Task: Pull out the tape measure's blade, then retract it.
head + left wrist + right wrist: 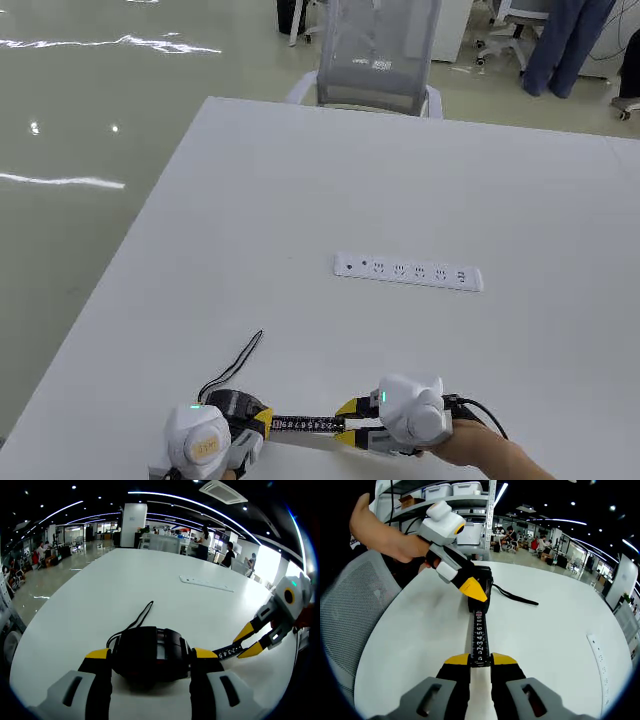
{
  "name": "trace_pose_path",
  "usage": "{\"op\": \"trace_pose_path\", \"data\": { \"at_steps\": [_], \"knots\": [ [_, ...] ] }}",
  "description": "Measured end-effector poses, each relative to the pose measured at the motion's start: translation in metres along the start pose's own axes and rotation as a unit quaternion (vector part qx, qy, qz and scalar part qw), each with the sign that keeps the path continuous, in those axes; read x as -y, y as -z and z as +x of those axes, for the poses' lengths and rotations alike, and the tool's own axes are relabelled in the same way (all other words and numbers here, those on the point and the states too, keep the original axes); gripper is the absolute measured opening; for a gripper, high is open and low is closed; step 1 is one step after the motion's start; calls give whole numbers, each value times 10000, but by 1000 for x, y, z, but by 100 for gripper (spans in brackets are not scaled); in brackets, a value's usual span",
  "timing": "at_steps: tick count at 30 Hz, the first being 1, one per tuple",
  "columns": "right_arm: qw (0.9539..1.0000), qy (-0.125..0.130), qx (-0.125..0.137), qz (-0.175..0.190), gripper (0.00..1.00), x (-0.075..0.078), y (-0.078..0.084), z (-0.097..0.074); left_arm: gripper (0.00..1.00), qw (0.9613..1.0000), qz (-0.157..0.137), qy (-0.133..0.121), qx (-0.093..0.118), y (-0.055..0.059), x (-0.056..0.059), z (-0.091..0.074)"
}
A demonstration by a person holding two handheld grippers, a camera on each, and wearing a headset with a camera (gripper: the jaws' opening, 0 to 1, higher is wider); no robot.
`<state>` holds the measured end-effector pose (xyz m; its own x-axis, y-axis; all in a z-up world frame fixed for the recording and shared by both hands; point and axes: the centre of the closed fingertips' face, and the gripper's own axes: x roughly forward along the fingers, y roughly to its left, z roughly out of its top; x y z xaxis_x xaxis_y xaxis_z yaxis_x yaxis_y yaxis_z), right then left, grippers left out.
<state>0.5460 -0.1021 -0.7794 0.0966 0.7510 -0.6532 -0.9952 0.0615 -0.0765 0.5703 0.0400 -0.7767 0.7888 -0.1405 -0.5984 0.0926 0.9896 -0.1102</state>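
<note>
A black tape measure (150, 652) rests on the white table (400, 180), with my left gripper (150, 654) shut on its case. The case (236, 406) lies at the table's near edge in the head view. Its blade (479, 637), marked with numbers, runs a short way out to my right gripper (480, 659), which is shut on the blade's end. In the head view the blade (305, 424) spans between my left gripper (250, 425) and my right gripper (350, 422). A black wrist strap (232, 366) trails from the case.
A white power strip (408, 271) lies mid-table, beyond the grippers. A grey mesh chair (375, 55) stands at the far table edge. The table's left edge (110, 300) drops to the floor. A person's legs (560, 45) show at the back right.
</note>
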Motion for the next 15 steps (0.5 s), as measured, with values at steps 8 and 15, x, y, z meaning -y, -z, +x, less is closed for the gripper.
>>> {"op": "trace_pose_path", "data": {
  "at_steps": [8,15],
  "knots": [
    [10000,-9,-1,-23,14,0,-1,1,60,10000,-11,11,0,0,-1,0],
    [10000,-17,4,-31,14,1,-2,3,60,10000,-17,4,3,0,-1,1]
  ]
}}
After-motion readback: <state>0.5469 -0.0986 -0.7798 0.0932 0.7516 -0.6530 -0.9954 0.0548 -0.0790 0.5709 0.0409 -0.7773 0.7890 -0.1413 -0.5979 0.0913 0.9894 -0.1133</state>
